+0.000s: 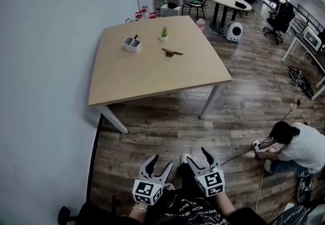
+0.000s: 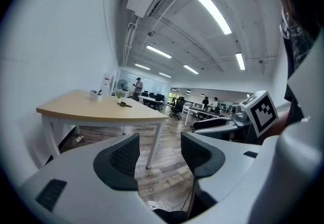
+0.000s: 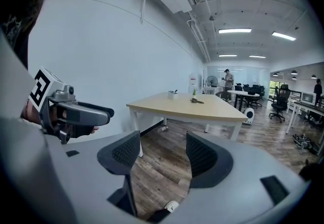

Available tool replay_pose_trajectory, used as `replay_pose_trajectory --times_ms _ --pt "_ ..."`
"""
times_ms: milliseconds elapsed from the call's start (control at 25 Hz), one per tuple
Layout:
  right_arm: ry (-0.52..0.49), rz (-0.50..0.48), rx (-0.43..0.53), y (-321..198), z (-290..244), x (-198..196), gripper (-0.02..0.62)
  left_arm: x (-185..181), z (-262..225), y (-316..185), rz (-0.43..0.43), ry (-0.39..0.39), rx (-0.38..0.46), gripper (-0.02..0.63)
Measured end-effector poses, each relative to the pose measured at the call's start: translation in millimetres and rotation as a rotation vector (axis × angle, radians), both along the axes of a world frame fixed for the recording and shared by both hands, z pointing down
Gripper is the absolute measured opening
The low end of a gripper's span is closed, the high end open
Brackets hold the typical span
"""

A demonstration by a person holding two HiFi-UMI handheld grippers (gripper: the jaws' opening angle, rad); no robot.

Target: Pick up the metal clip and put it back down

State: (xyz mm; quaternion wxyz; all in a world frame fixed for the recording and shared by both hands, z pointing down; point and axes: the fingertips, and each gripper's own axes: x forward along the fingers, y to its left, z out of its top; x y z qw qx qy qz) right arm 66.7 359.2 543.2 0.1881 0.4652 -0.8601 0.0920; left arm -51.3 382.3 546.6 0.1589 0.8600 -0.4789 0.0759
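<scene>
Left gripper [image 1: 161, 162] and right gripper [image 1: 194, 154] hang low over wood floor [image 1: 167, 120], jaws apart and empty, well apart from metal clip [image 1: 171, 53] lying on table [image 1: 152, 79] near small plant [image 1: 164, 32].

No text, number or brand can be read in any view. White lettering is seen on the dark garment [image 1: 189, 210] just behind the grippers, but it is too blurred to be made out. Only black-and-white square patterns are carried by the marker cubes [image 1: 146, 192] of the left gripper [image 1: 161, 162] and right gripper [image 1: 197, 155].
</scene>
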Motion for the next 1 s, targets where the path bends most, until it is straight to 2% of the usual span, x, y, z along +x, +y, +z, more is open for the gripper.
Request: replay_pose_trajectory --times_ms 280,440,720,1000 --pt "-0.02 -0.035 -0.023 -60.7 11.5 -0.1 0.284 -0.9 0.0 -47.2 -0.027 -0.024 -0.008 0.247" --pt "-0.033 -0.087 -0.019 -102.2 6.2 -5.8 0.284 1.1 -4.1 -84.0 -0.058 -0.031 -0.012 0.247" --pt "-0.035 -0.139 -0.026 -165.3 12.1 5.8 0.284 19.6 -2.3 -143.8 -0.095 -0.035 -0.027 0.247" --pt "-0.024 -0.173 -0.02 -219.6 14.3 35.0 0.284 49.7 -7.4 -201.5 -0.119 -0.04 -0.02 0.247"
